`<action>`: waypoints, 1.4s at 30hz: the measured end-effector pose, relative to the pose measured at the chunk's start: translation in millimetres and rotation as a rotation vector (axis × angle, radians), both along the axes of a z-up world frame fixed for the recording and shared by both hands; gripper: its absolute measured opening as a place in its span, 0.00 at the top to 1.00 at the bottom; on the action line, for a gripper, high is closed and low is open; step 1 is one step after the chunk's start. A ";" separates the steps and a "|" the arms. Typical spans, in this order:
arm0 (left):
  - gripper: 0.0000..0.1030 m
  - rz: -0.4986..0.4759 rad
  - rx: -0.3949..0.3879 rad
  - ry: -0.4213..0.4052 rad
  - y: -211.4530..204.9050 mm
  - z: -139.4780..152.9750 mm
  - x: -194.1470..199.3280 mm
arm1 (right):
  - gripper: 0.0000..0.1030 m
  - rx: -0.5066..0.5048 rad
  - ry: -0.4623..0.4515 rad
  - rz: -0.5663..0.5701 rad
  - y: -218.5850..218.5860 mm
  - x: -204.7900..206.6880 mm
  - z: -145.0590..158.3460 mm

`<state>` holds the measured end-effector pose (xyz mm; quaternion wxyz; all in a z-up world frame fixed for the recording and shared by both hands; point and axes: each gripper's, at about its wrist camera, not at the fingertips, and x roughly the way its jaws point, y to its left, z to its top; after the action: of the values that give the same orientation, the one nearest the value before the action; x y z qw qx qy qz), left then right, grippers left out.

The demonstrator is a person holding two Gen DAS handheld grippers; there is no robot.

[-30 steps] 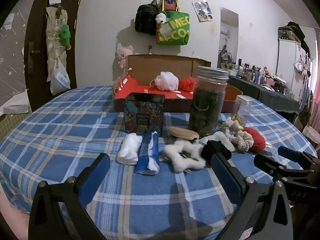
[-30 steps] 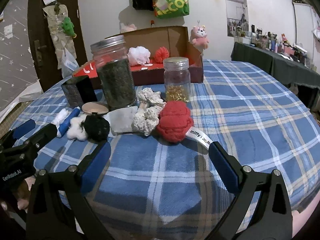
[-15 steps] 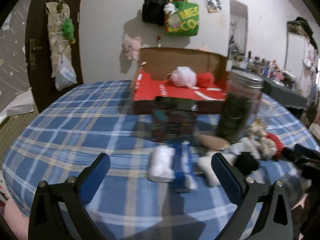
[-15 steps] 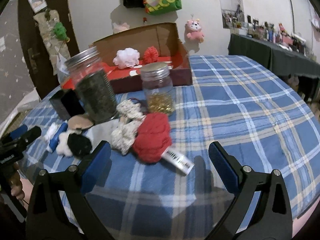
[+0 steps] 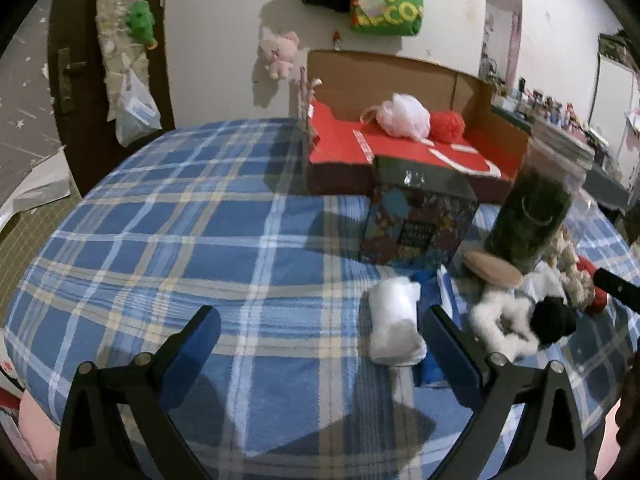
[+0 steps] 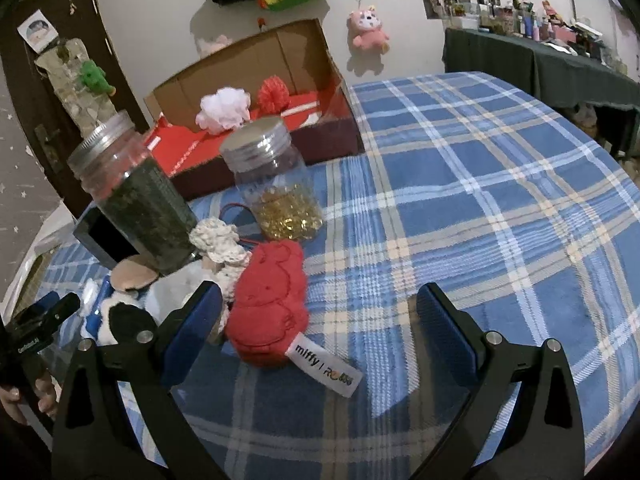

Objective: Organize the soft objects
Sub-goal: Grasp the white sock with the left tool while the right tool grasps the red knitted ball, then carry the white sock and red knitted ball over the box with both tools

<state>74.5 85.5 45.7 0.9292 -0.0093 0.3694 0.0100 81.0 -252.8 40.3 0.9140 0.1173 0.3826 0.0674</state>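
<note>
Red stitched soft toy (image 6: 269, 305) with white "miffy" tag, between gaping right gripper (image 6: 320, 332); left gripper (image 5: 322, 338) likewise apart.

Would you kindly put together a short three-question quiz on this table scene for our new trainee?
1. True or false: the right gripper is shut on the red plush toy.
2. Which soft items already lie in the cardboard box? A) a white pouf and a red pouf B) two black scrunchies C) nothing
3. Fill in: the smaller jar holds ____-coloured contents.

Key:
1. False. Both it and the left gripper are open and hold nothing.
2. A: white pouf, red pouf.
3. Gold.
</note>
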 end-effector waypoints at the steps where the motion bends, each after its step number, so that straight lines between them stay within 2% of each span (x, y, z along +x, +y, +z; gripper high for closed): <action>1: 0.06 -0.006 0.005 0.009 -1.0 -2.1 1.7 | 0.04 -0.006 0.002 0.004 1.3 0.8 -0.8; 2: 0.08 -0.013 0.009 0.022 -2.2 -4.6 3.8 | 0.08 -0.007 -0.003 0.008 2.0 0.7 -0.7; 3: 0.12 -0.025 0.001 0.031 -3.2 -6.9 5.4 | 0.18 -0.012 -0.003 0.016 3.7 0.9 -0.7; 4: 0.16 -0.040 -0.012 0.037 -4.0 -8.5 6.1 | 0.23 -0.021 0.004 0.034 6.8 2.3 -1.6; 5: 0.25 -0.056 -0.024 0.043 -5.3 -10.0 7.5 | 0.29 -0.016 0.003 0.053 9.1 2.7 -2.0; 6: 0.38 -0.078 -0.043 0.051 -6.4 -11.3 8.8 | 0.46 -0.007 -0.005 0.076 11.3 2.1 -1.5; 7: 0.44 -0.111 -0.072 0.056 -7.9 -12.4 9.4 | 0.57 0.020 -0.010 0.108 13.3 1.2 -0.9; 8: 0.63 -0.122 -0.081 0.047 -8.9 -10.8 8.3 | 0.70 0.064 -0.006 0.141 14.8 1.2 -0.6; 9: 0.85 -0.138 -0.095 0.046 -10.2 -9.7 7.8 | 0.70 0.067 -0.010 0.132 14.6 0.3 0.4; 11: 0.85 -0.145 -0.128 0.050 -11.5 -5.6 6.3 | 0.71 0.059 -0.050 0.115 13.6 -5.9 6.4; 15: 0.86 -0.154 -0.104 0.000 -20.6 8.5 -2.4 | 0.71 0.024 -0.131 0.088 11.2 -20.3 24.6; 21: 0.86 -0.200 -0.119 -0.037 -35.9 24.2 -10.3 | 0.71 -0.003 -0.174 0.111 18.6 -29.5 39.3; 30: 0.86 -0.241 -0.125 -0.050 -48.6 31.5 -14.7 | 0.71 0.034 -0.166 0.139 22.9 -29.9 35.9; 42: 0.86 -0.239 -0.131 -0.045 -50.9 31.8 -17.3 | 0.71 0.053 -0.155 0.146 22.9 -31.0 34.7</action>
<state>57.2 34.6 77.5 0.9291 -0.0258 0.3470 -0.1251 49.9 -229.9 75.0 0.9300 0.1079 0.3165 0.1527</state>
